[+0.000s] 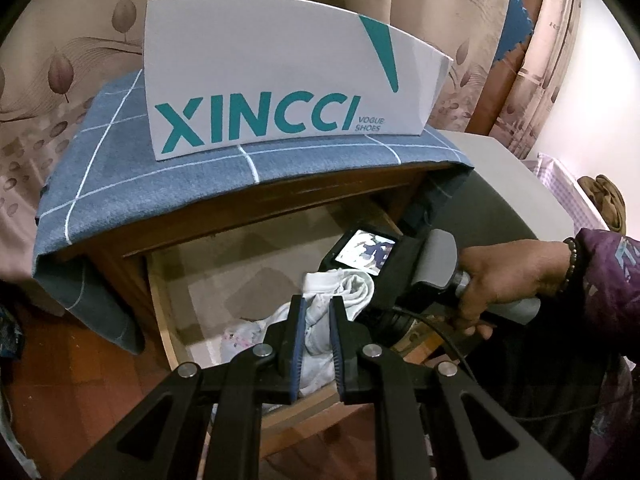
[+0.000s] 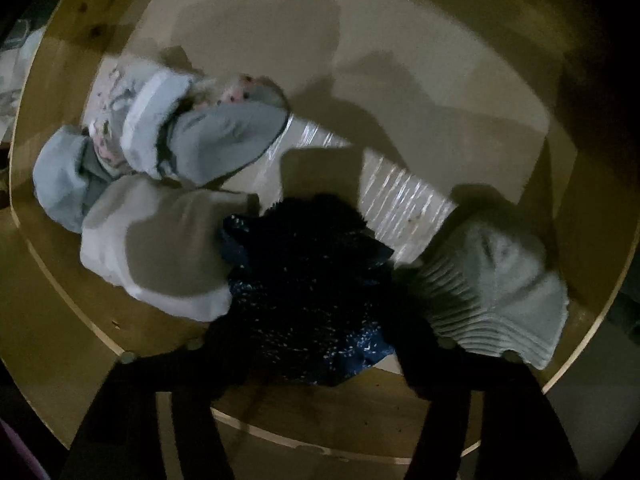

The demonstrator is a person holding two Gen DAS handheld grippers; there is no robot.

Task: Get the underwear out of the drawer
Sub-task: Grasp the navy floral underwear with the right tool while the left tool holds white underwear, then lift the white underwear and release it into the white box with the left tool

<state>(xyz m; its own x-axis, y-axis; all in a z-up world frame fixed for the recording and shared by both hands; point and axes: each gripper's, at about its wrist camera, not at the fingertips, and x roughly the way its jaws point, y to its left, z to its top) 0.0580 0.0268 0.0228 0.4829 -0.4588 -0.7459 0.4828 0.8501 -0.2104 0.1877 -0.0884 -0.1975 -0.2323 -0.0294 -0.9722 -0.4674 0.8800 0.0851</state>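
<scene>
The wooden drawer (image 1: 168,312) stands pulled out. It holds several rolled pieces of underwear: a white one (image 2: 160,248), a pale floral one (image 2: 160,128), a ribbed grey-white one (image 2: 492,288) and a dark blue speckled one (image 2: 312,280). My right gripper (image 2: 316,312) points steeply down into the drawer. Its dark fingers (image 2: 216,340) stand open on either side of the dark blue piece. In the left wrist view a hand (image 1: 504,280) holds that gripper's body over the drawer, and its fingertips are hidden. My left gripper (image 1: 316,344) hovers shut at the drawer's front, with white cloth (image 1: 352,288) showing beyond its narrow gap.
A white shoe box (image 1: 280,80) sits on a blue checked cloth (image 1: 160,184) covering the cabinet top. Curtains hang behind. A grey surface (image 1: 512,184) lies to the right. The drawer's back half (image 2: 360,60) shows its bare lined floor.
</scene>
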